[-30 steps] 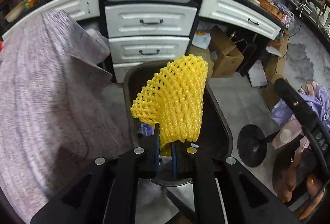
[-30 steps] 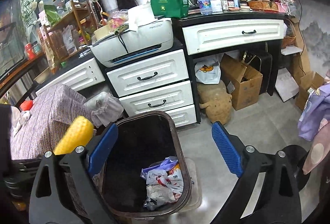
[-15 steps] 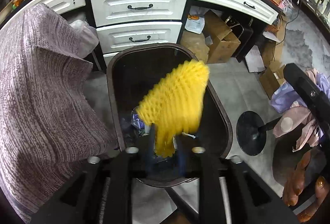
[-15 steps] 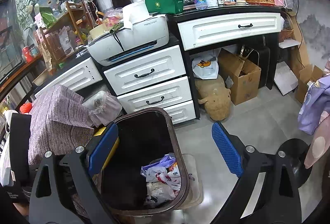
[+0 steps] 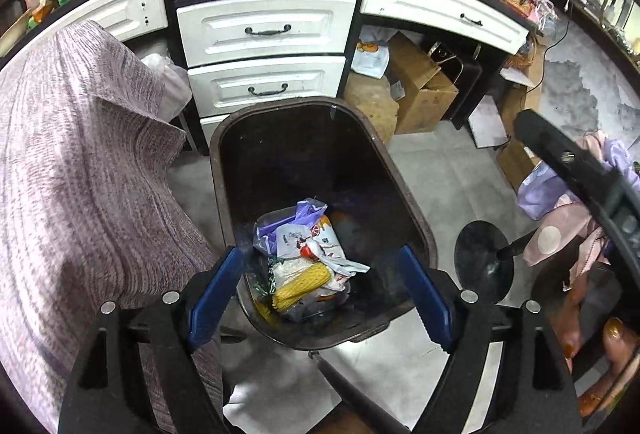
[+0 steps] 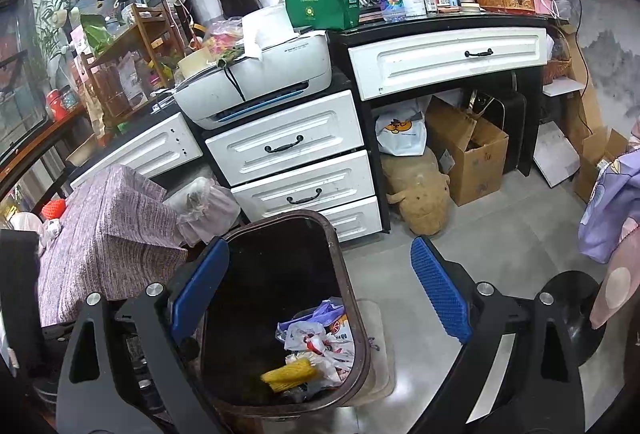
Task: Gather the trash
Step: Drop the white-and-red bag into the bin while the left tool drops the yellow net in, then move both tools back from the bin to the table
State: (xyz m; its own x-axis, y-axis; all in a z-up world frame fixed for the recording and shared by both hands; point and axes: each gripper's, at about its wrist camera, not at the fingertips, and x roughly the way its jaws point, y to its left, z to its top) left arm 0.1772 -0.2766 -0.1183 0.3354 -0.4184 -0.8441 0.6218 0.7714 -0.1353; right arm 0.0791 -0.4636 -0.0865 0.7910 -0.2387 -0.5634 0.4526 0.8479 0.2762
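A dark brown trash bin (image 5: 224,170) (image 6: 362,334) stands on the floor before white drawers. At its bottom lies the yellow foam net (image 5: 302,286) (image 6: 288,374), resting on crumpled plastic bags and wrappers (image 5: 304,238) (image 6: 316,334). My left gripper (image 5: 320,294) hovers above the bin's near end, its jaws opening wide, nothing between the blue pads. My right gripper (image 6: 320,294) stands open over the bin's right side, empty too.
A purple knitted cloth (image 5: 76,170) (image 6: 108,226) covers a surface left of the bin. White drawers (image 5: 266,30), a printer (image 6: 256,82), cardboard boxes (image 5: 420,86) and a plush toy (image 6: 420,194) crowd behind. A black round stand base (image 5: 482,262) sits right; a person's hand (image 5: 612,338) shows there.
The left gripper opened and let go of the yellow foam net, which dropped into the bin onto the bags. The right gripper kept still.
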